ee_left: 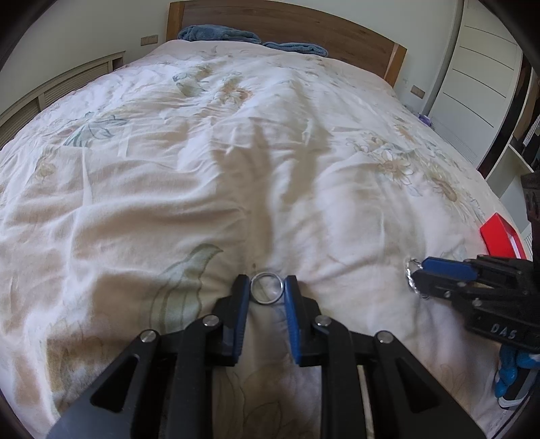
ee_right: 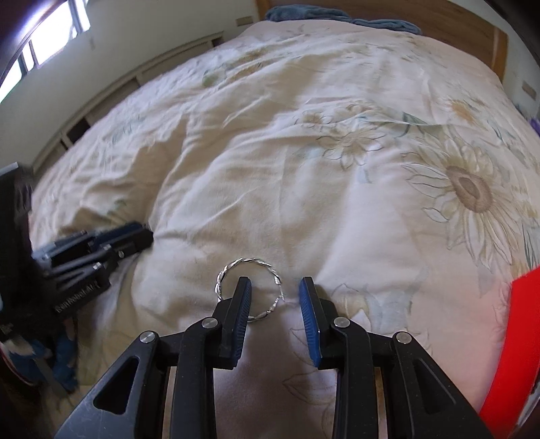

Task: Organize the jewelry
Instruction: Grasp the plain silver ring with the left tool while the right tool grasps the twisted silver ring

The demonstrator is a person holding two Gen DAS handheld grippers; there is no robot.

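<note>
A plain silver ring [ee_left: 266, 273] lies on the floral bedspread [ee_left: 202, 189]. My left gripper [ee_left: 266, 287] is shut on it, a blue pad touching each side. To the right lies a twisted silver ring [ee_right: 256, 260], also seen in the left wrist view as the twisted ring [ee_left: 409, 270]. My right gripper [ee_right: 275, 283] is over it with its jaws apart. Its left finger [ee_right: 241, 297] overlaps the ring's hoop, and the right finger [ee_right: 308, 304] stands clear of the ring's edge. The right gripper [ee_left: 418, 272] reaches in from the right. The left gripper [ee_right: 145, 236] shows at the left edge.
A red box [ee_left: 499, 236] rests on the bed to the right, and this red box [ee_right: 516, 337] is close to my right gripper. Blue towels [ee_left: 216, 33] lie against the wooden headboard [ee_left: 303, 23]. A white wardrobe [ee_left: 479, 77] stands on the right, a low slatted cabinet [ee_left: 67, 87] on the left.
</note>
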